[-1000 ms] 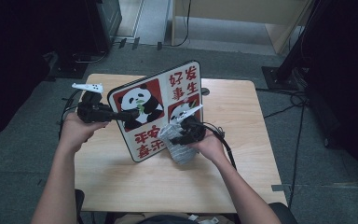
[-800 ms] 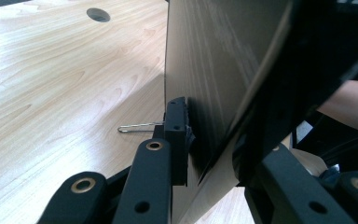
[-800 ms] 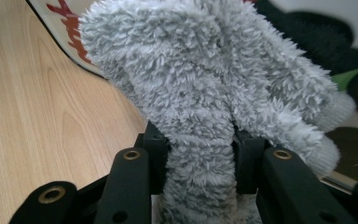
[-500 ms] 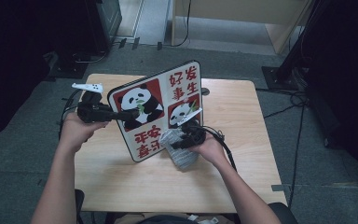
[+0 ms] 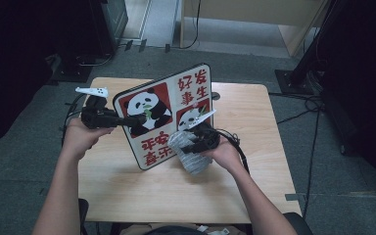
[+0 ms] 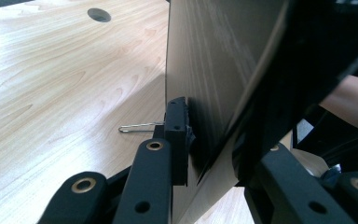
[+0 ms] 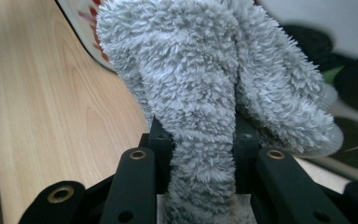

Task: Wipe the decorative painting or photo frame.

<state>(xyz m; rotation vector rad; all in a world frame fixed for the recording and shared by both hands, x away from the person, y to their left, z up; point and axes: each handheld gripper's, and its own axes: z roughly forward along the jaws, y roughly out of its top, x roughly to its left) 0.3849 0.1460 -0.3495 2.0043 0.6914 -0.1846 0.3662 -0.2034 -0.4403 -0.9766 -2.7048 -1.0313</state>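
Overhead, your left gripper [image 5: 139, 119] holds the panda board [image 5: 169, 113] tilted above the table [image 5: 254, 127], while its own view shows jaws clamped on the board's edge, and your right gripper [image 7: 200, 140] pinches the grey cloth [image 7: 214, 74].

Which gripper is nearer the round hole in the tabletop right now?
Right. The right gripper, shut on the grey cloth, works at the panda board's lower right, below the hole. The left gripper clamps the board's left edge, farther away.
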